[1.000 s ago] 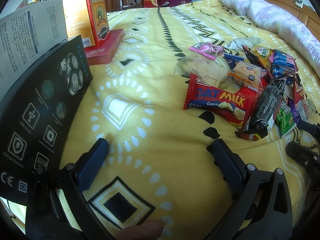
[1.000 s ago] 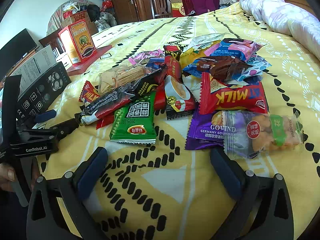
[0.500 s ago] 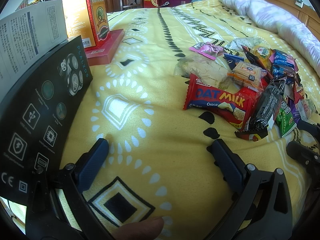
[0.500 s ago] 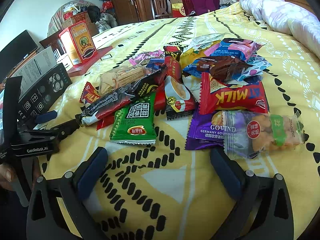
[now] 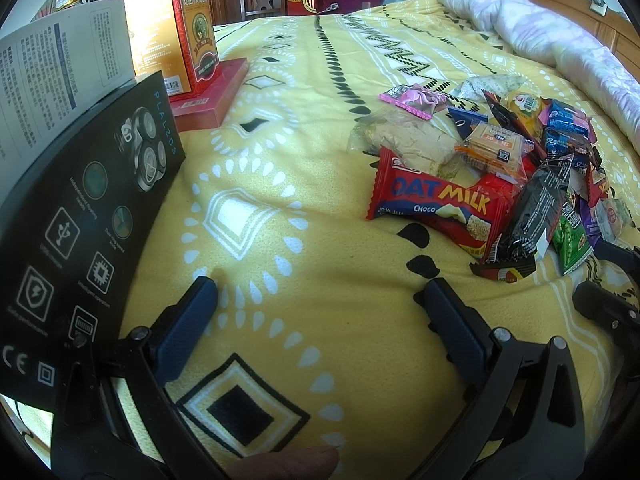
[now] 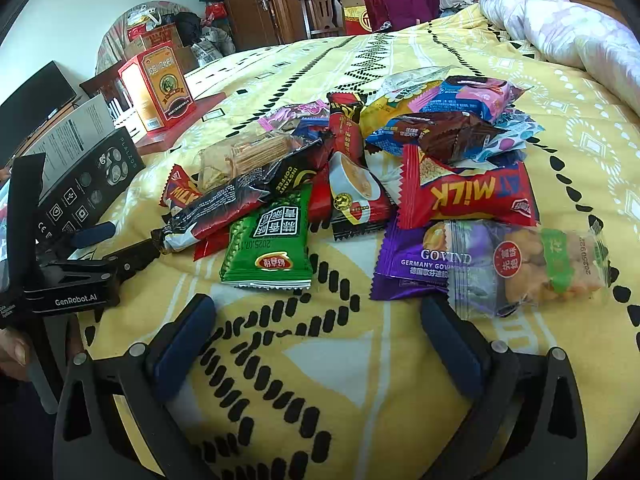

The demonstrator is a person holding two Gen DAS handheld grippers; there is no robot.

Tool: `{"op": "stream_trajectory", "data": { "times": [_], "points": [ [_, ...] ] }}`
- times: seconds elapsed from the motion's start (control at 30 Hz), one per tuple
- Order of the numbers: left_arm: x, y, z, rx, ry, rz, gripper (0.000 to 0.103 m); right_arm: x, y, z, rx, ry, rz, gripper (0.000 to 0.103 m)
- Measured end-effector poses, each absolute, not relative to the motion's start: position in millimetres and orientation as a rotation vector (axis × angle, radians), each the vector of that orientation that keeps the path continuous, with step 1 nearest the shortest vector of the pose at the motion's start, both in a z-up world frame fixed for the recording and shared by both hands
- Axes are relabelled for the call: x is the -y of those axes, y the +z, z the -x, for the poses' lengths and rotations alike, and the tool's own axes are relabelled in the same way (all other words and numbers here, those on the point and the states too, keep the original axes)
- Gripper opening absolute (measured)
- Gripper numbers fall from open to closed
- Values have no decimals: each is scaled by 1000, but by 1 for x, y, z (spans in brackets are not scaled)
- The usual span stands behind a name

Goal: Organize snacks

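A heap of snack packets (image 6: 372, 184) lies in the middle of the bed (image 6: 360, 360), on its yellow patterned cover, with the wrappers overlapping one another. In the right wrist view the packets nearest the camera are a green packet (image 6: 272, 240), a purple Govind packet (image 6: 412, 260) and a clear bag of biscuits (image 6: 536, 268) lying partly on the purple one; behind them sit a red oat milk bar (image 6: 468, 196), a black instant coffee sachet (image 6: 240, 196) and a clear pack of crackers (image 6: 244, 156). In the left wrist view a second red Oat Milk Choco bar (image 5: 436, 204) marks the near edge of the heap. The right tool (image 6: 316, 344) hangs just in front of the heap, its jaws spread wide with nothing between them, the right-hand finger close to the clear bag of biscuits, though whether they touch I cannot tell. The left tool (image 5: 320, 320) is over bare cover to the left of the heap, jaws likewise wide apart and empty; a fingertip (image 5: 288, 464) shows at the bottom of its view. Toward the left edge of the bed a black shaver box (image 5: 80, 232) stands beside the left tool, and farther back a tall red and orange box (image 5: 176, 32) stands on a flat red box (image 5: 212, 96). A rolled lilac quilt (image 6: 560, 24) lies along the far right edge of the bed
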State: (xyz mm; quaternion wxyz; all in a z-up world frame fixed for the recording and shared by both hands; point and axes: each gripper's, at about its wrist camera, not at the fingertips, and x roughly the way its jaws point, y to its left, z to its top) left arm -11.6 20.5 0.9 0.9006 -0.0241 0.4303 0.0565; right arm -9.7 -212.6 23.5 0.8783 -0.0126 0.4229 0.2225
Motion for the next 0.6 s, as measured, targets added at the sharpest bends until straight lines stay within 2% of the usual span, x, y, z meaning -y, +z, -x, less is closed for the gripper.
{"op": "stream_trajectory", "data": {
  "times": [0.6],
  "points": [
    [-21, 1, 11, -891, 116, 50, 103, 214, 23, 9, -881, 468, 21, 103]
  ]
}}
